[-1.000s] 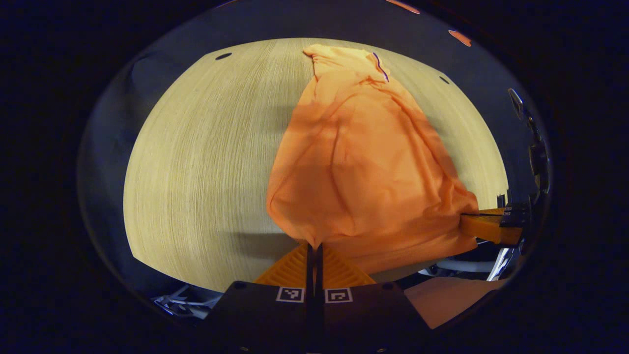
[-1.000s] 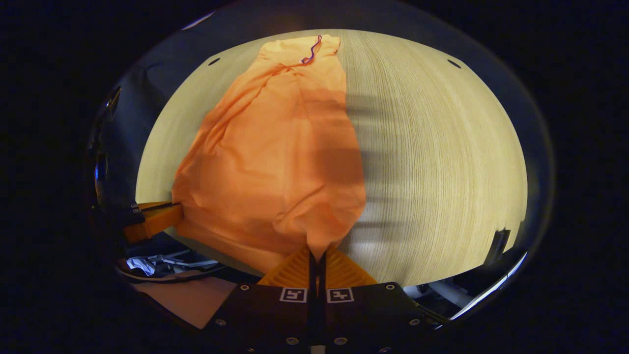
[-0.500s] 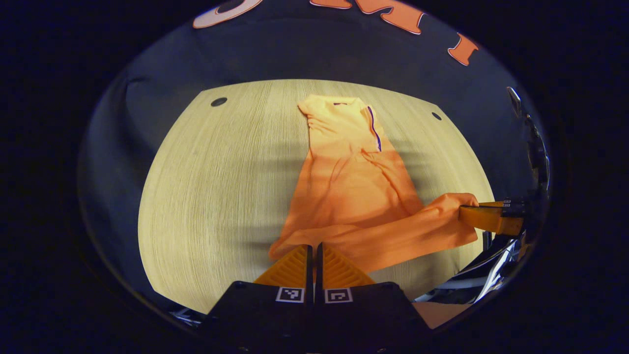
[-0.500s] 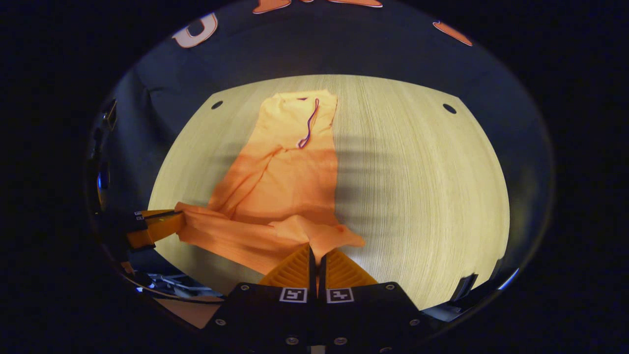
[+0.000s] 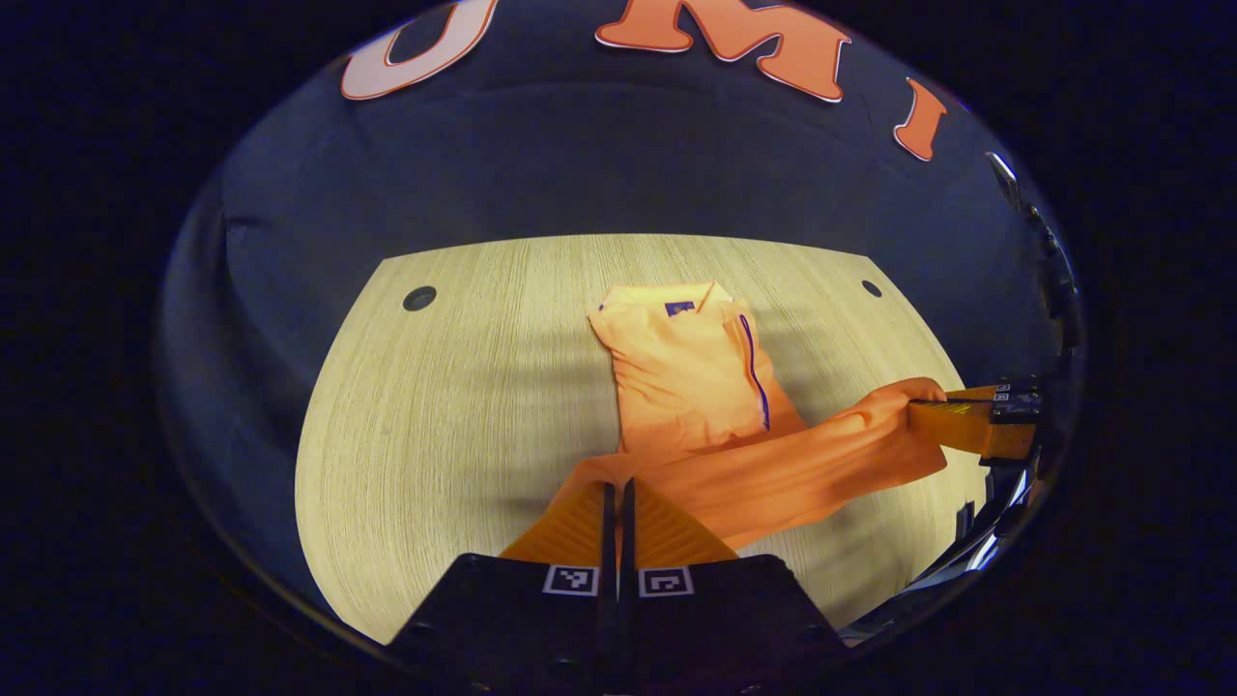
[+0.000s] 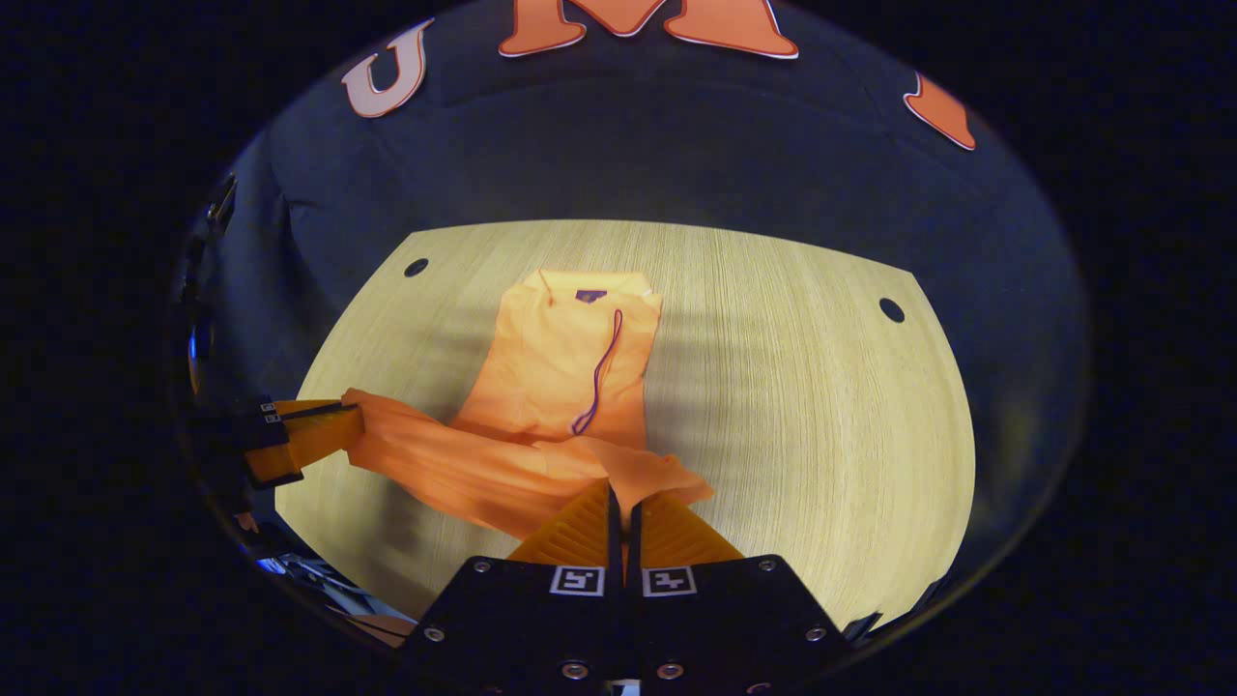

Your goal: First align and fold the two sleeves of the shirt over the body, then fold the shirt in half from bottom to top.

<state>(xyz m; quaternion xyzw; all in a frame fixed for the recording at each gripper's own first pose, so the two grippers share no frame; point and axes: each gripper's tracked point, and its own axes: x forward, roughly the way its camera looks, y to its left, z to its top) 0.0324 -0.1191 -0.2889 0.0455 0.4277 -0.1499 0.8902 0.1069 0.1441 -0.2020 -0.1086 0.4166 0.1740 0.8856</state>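
Note:
An orange shirt lies lengthwise on the wooden table, its collar at the far end with a dark placket line. My left gripper is shut on one corner of the bottom hem. My right gripper is shut on the other hem corner. The hem hangs as a stretched band between them, raised over the shirt's lower body, and it hides that part. In the left gripper view the right gripper shows at the right. In the right gripper view the shirt stretches ahead, with the left gripper at the left.
The table has small dark holes near its far corners. Bare wood spreads to either side of the shirt. The dark cloth wall rises just past the table's far edge.
Both grippers have carried the hem forward toward the collar, so the lower body now folds over itself. Much less of the shirt lies stretched out ahead, and the wall shows more.

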